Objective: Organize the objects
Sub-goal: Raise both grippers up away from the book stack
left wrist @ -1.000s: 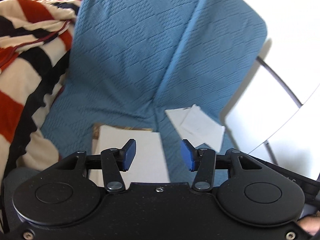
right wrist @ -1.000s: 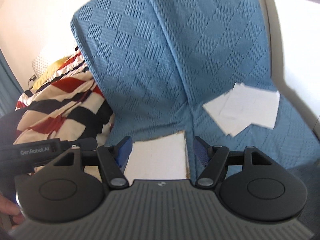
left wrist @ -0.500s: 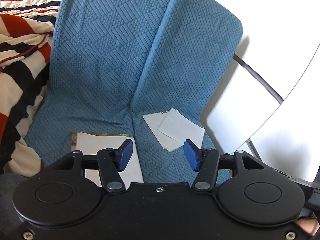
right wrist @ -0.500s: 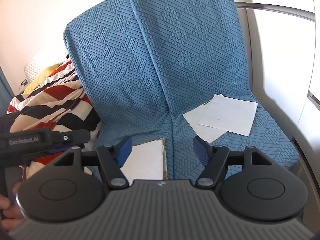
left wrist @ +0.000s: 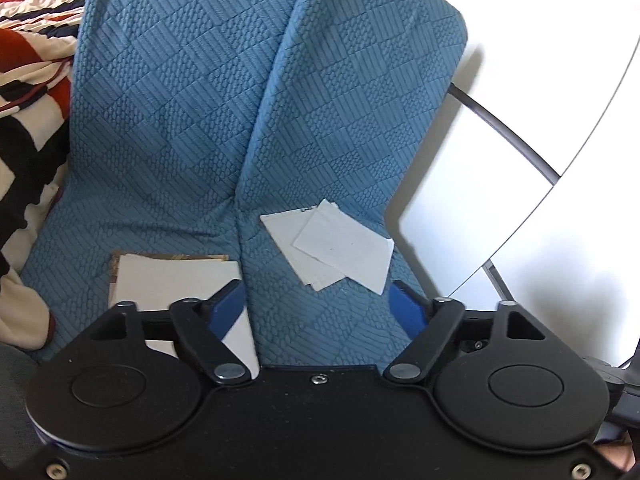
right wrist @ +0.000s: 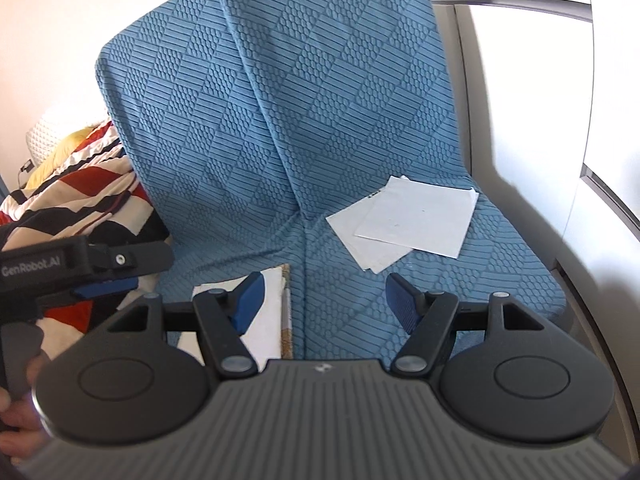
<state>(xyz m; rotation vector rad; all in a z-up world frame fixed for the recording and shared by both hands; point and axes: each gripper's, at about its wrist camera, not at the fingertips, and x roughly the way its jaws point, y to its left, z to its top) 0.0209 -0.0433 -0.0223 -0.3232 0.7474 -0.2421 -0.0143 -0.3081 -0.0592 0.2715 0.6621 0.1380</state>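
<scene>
On the right-hand blue seat cushion [left wrist: 344, 320], two loose white paper sheets [left wrist: 340, 250] are lying overlapped and askew, their far corners reaching toward the crease where the seat is meeting the backrest [left wrist: 360, 100]. On the left-hand cushion, just across the seam, a white card [left wrist: 176, 280] is resting on top of a brownish board whose edge is peeking out along the far side; the two piles are sitting apart, with the seam running between them.

Seen from the left wrist camera, the left gripper [left wrist: 318, 306] is hanging above the near edge of the seat with its jaws spreading wider, and nothing is sitting between the blue pads [left wrist: 406, 312]. One pad is showing in front of the card's right edge, but whether it is touching it cannot be told. The sheets are lying beyond the fingertips, toward the right one.

From the right wrist camera, the right gripper [right wrist: 322, 300] is standing partly open and gripping nothing, with bare cushion showing between its pads. The paper sheets [right wrist: 412, 220] are lying ahead of it and to the right, and the card [right wrist: 268, 312] is lying under its left finger. At the left edge of that view, the left gripper's dark body [right wrist: 80, 264] is reaching in. A red, black and cream striped blanket [right wrist: 80, 192] is bunching up beside the seat, and a white wall panel [left wrist: 520, 120] is standing on the other side.
</scene>
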